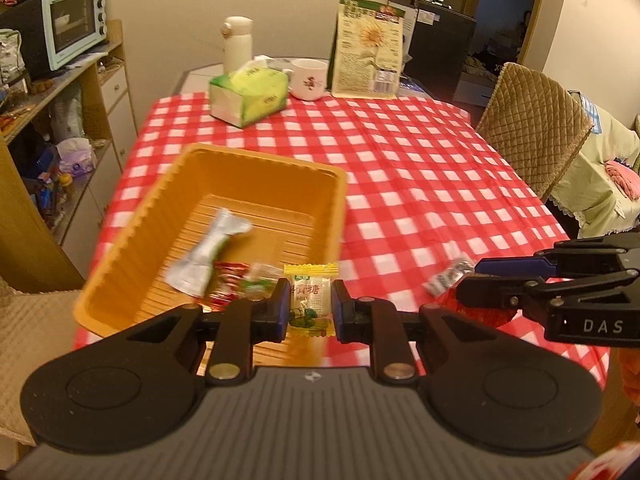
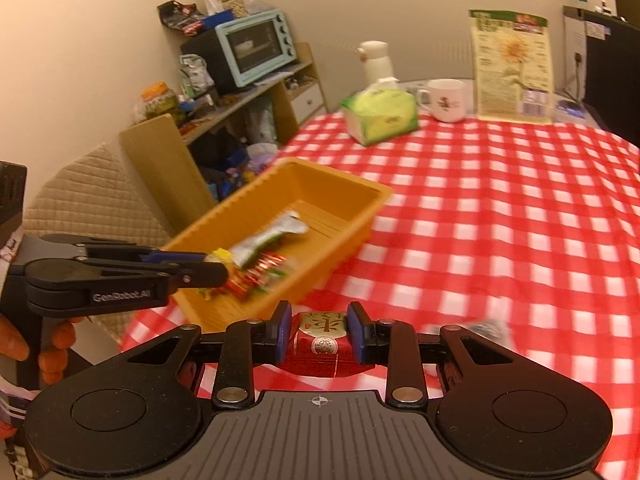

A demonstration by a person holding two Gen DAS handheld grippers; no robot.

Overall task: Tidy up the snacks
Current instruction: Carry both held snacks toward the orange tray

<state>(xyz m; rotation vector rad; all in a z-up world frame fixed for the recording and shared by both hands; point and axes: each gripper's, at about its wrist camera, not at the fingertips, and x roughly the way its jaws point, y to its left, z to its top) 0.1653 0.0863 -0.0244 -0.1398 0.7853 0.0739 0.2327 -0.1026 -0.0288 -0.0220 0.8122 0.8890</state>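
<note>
Both hand-held grippers [image 1: 311, 306] [image 2: 319, 334] angled down, seemingly clamping snacks.

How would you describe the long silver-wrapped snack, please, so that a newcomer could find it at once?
Start at the table with the red-and-white checked cloth and find the orange plastic bin near its left edge. The silver-wrapped snack lies on the bin's ribbed floor, beyond a few small red and clear candies. It is the longest piece there, silver with a green streak and pinched in the middle.

Red-checked table [image 1: 420, 184], orange tray [image 1: 160, 216], tissue pack [image 1: 248, 98], mug [image 1: 308, 79]
</note>
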